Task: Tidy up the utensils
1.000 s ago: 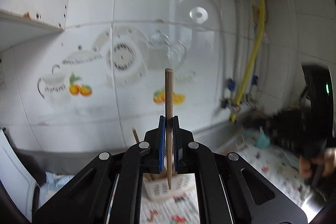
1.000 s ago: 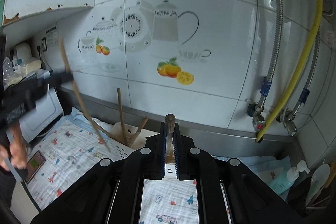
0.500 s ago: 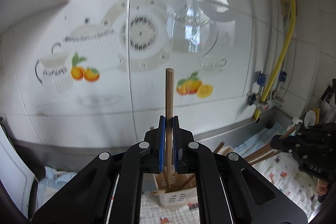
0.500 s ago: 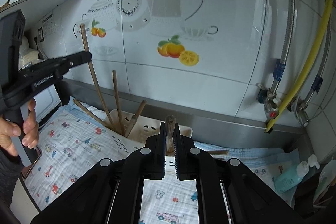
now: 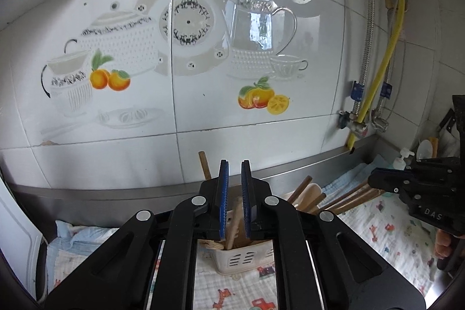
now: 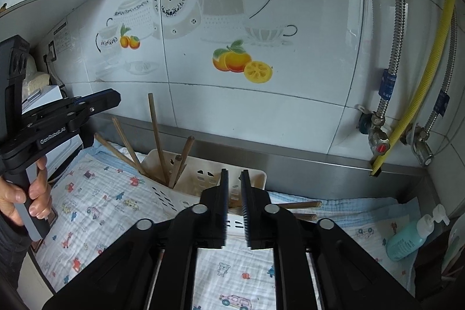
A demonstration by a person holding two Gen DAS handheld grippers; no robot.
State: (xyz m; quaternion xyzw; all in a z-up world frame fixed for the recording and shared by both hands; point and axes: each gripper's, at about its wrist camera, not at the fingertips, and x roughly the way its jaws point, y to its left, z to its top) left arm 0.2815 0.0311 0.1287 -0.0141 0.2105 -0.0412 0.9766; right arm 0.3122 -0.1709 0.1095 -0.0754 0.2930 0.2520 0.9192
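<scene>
Where legible, "GenRobotAI" on left gripper; both grippers' fingers parted, just released, empty.

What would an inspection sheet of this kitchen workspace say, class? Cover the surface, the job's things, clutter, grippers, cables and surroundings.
Surface: printed cloth over a steel counter.
Job's things: white slotted basket; chopsticks stand or lean in its left end; wooden handles poke out to its right.
Clutter: teal pump bottle in the right corner.
Grippers: left gripper open, gripping nothing; right gripper open, jaws have just been opening, nothing between them.
Cables: nothing seen; only a yellow hose and braided hoses on the wall.
Surroundings: tiled wall printed with teapots and fruit; a hand holds the left gripper's handle.
</scene>
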